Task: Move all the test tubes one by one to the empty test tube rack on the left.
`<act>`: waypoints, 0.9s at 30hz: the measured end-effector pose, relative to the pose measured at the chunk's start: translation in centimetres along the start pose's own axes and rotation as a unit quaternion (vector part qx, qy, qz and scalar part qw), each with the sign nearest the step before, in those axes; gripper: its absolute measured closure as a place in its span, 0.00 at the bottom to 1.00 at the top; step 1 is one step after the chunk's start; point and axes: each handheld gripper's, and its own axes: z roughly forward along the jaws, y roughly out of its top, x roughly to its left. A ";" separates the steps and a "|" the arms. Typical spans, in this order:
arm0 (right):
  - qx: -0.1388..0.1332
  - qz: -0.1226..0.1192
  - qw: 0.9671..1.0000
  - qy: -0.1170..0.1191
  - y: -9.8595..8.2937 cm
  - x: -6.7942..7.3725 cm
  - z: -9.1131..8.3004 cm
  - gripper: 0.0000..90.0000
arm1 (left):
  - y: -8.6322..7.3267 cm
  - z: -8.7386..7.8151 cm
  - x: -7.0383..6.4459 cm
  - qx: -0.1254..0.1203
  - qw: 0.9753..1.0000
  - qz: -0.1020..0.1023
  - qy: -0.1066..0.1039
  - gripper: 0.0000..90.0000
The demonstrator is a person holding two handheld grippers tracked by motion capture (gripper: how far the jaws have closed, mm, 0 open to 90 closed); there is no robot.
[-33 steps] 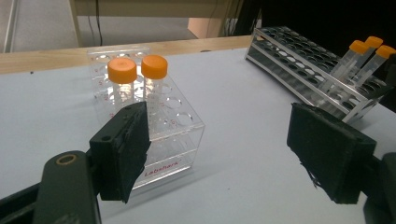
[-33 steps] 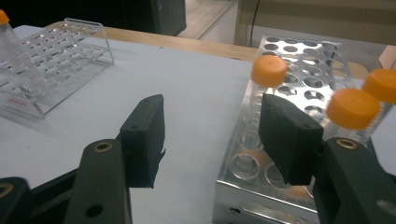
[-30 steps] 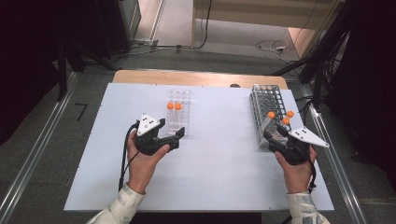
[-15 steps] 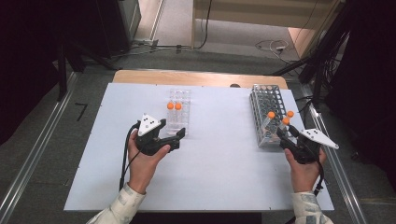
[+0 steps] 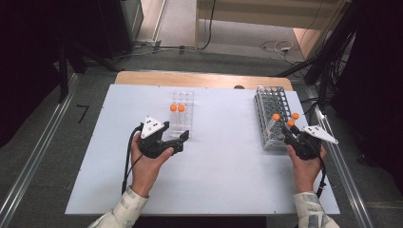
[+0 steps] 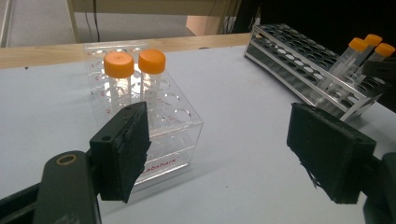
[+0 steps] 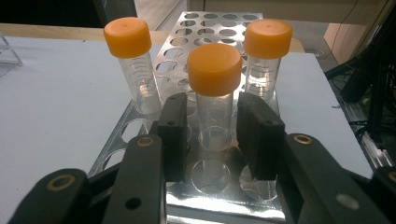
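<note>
A clear plastic rack (image 5: pixel 182 116) holds two orange-capped tubes (image 5: pixel 177 108) at mid-table. My left gripper (image 5: pixel 180 142) is open just in front of this clear rack (image 6: pixel 154 116), with nothing between its pads (image 6: pixel 123 154). At the right, a metal rack (image 5: pixel 268 107) holds three orange-capped tubes. My right gripper (image 5: pixel 287 132) is at that rack's near end. In the right gripper view its jaws stand close on either side of the middle tube (image 7: pixel 214 93), with a slim gap at each pad (image 7: pixel 175 130). That tube stands in the metal rack (image 7: pixel 205 32).
The white tabletop (image 5: pixel 223 175) has bare room between the two racks and toward the near edge. A wooden strip (image 5: pixel 199 78) runs along the far edge. Cables and dark equipment (image 5: pixel 328 61) lie beyond the table at the right.
My right gripper has shifted slightly right and forward to the metal rack's near end, and its jaws now flank the middle tube. The left gripper has stayed put.
</note>
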 end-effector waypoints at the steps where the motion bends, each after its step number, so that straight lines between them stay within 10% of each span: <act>1: 0.001 -0.002 1.000 0.001 0.0 0.0 0.1 0.72 | 0.0 0.0 0.0 0.000 1.000 0.000 0.000 0.24; 27: -0.068 -0.006 0.998 0.006 3.4 0.4 -3.5 0.80 | 0.0 0.0 0.2 0.001 1.000 -0.001 0.002 0.24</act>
